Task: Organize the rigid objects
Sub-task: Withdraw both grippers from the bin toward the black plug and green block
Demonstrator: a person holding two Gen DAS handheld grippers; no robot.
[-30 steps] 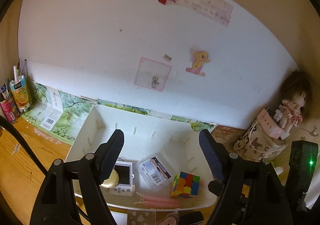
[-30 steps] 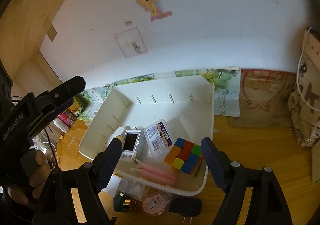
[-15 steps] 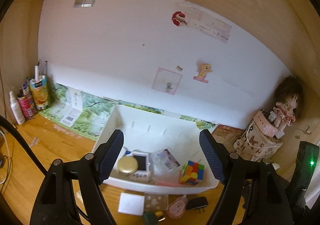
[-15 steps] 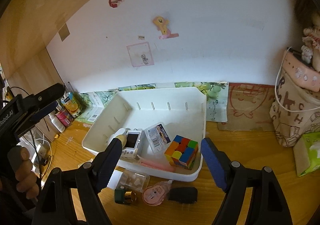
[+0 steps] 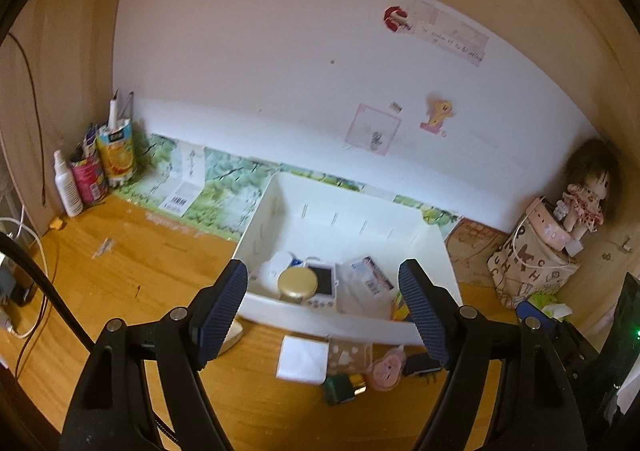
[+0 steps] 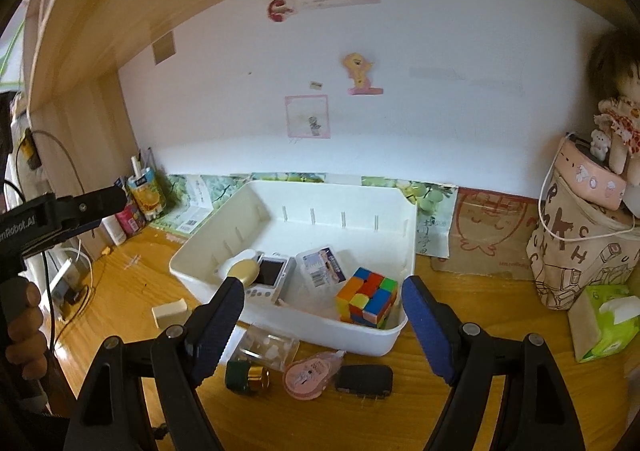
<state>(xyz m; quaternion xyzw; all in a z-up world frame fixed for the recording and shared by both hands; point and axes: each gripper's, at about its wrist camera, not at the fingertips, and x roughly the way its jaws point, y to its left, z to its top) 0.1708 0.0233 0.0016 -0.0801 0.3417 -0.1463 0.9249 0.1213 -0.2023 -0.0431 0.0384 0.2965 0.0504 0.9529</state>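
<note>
A white bin (image 6: 308, 195) (image 5: 320, 321) on the wooden desk holds a colour cube (image 6: 368, 301), a small white handheld console (image 6: 268, 279) (image 5: 322, 283), a clear plastic box (image 6: 322, 265), a gold-lidded jar (image 5: 298, 285) and a white container. In front of the bin lie a clear case (image 6: 266, 349), a green-and-gold bottle (image 6: 246, 377), a pink tape dispenser (image 6: 310, 371), a black plug (image 6: 364, 379) and a white pad (image 5: 302, 359). My left gripper (image 5: 324, 311) and my right gripper (image 6: 322, 325) hover above the bin's near wall, both open and empty.
A beige block (image 6: 170, 313) lies left of the bin. Bottles and cartons (image 5: 96, 167) stand at the far left corner. A patterned bag (image 6: 576, 251), a doll (image 6: 616, 107) and a green tissue pack (image 6: 604, 321) crowd the right side. A hand (image 6: 24, 331) holds the left gripper's handle.
Both grippers have drawn back from the bin, so the items in front of it and more of the desk have come into view. Their jaws stay equally wide.
</note>
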